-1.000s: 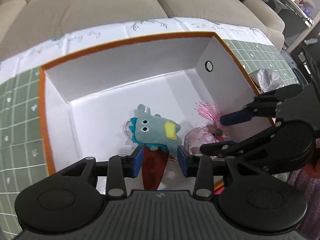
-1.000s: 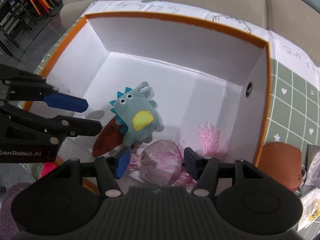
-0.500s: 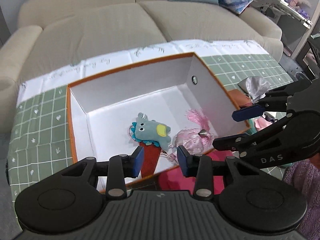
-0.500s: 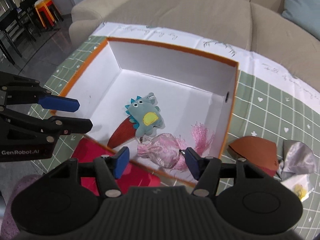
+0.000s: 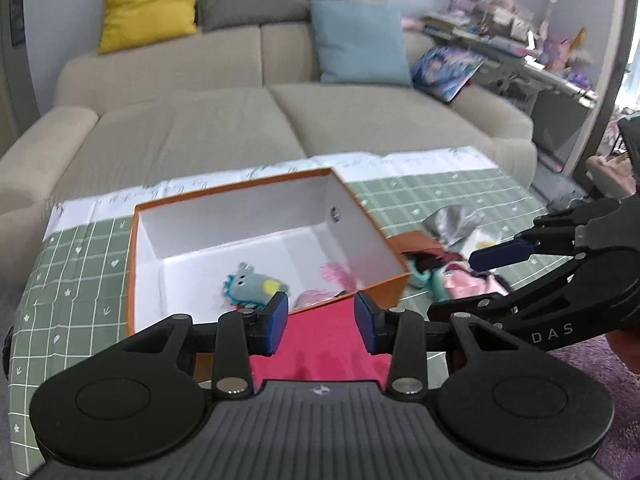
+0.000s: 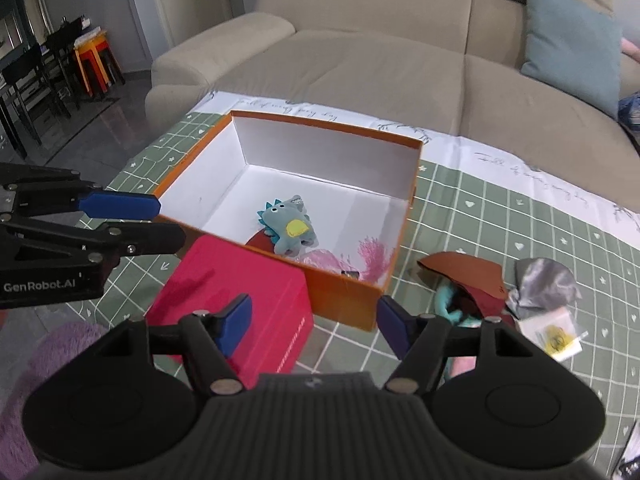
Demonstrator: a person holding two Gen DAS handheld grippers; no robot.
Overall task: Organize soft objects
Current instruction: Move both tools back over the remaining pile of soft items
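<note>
An orange box with a white inside (image 5: 256,220) (image 6: 392,280) stands on the green checked cloth. In it lie a blue plush dinosaur (image 5: 256,286) (image 6: 290,226), a dark red piece (image 6: 258,240) and a pink tasselled soft piece (image 6: 370,256) (image 5: 334,272). My left gripper (image 5: 320,318) is open and empty, above and in front of the box. My right gripper (image 6: 314,326) is open and empty, pulled back over the box's near corner. Each gripper shows in the other's view, the left (image 6: 120,206) and the right (image 5: 500,254).
A red closed box (image 6: 236,296) (image 5: 320,348) lies in front of the orange box. To its right lie a brown piece (image 6: 464,272), a silver pouch (image 6: 540,284) (image 5: 456,224), a teal toy (image 6: 448,304) and a small clear bag (image 6: 554,332). A beige sofa (image 5: 280,120) stands behind.
Both grippers have pulled up and back out of the box, open and empty throughout. The toys in the box have stayed where they were.
</note>
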